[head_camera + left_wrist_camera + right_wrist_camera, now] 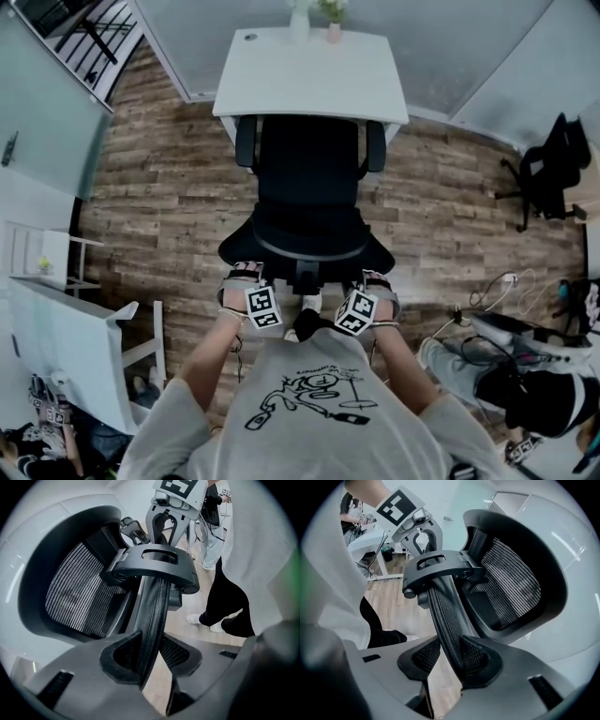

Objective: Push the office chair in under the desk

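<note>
Wood floor [450, 216] holds a white bench [309, 80], an office chair [309, 187] facing it. Left gripper [149, 654] and right gripper [449, 657] both have fingers clamped on its backrest [309, 257] rim.

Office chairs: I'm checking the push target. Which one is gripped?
The office chair at the white desk, backrest clamped by left gripper and right gripper; the other chair stands alone, far right.

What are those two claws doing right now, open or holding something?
Left gripper: closed on the black mesh office chair's backrest rim.
Right gripper: closed on the same rim.
</note>
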